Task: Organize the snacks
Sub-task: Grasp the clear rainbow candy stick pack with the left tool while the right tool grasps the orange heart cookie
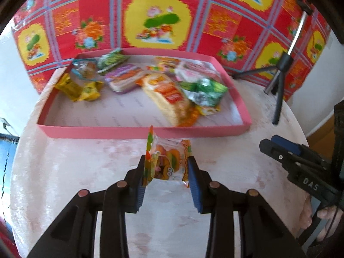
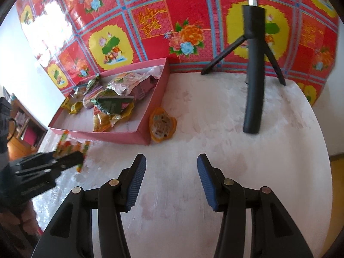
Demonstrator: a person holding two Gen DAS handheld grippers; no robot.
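A pale, mottled round tabletop (image 1: 86, 161) backs onto a red and yellow flowered cloth (image 1: 159, 19), with a black tripod (image 2: 253, 90) at the upper right of the right wrist view. A pink tray (image 1: 139, 131) of mixed snack packets fills the upper middle of the left wrist view, and an orange packet (image 2: 162, 124) lies just outside its corner. The left tongs (image 1: 166, 169) are clamped on a clear orange-printed snack packet (image 1: 169, 161) just below the tray's near rim, while the right tongs (image 2: 172, 178) stand apart, holding nothing.
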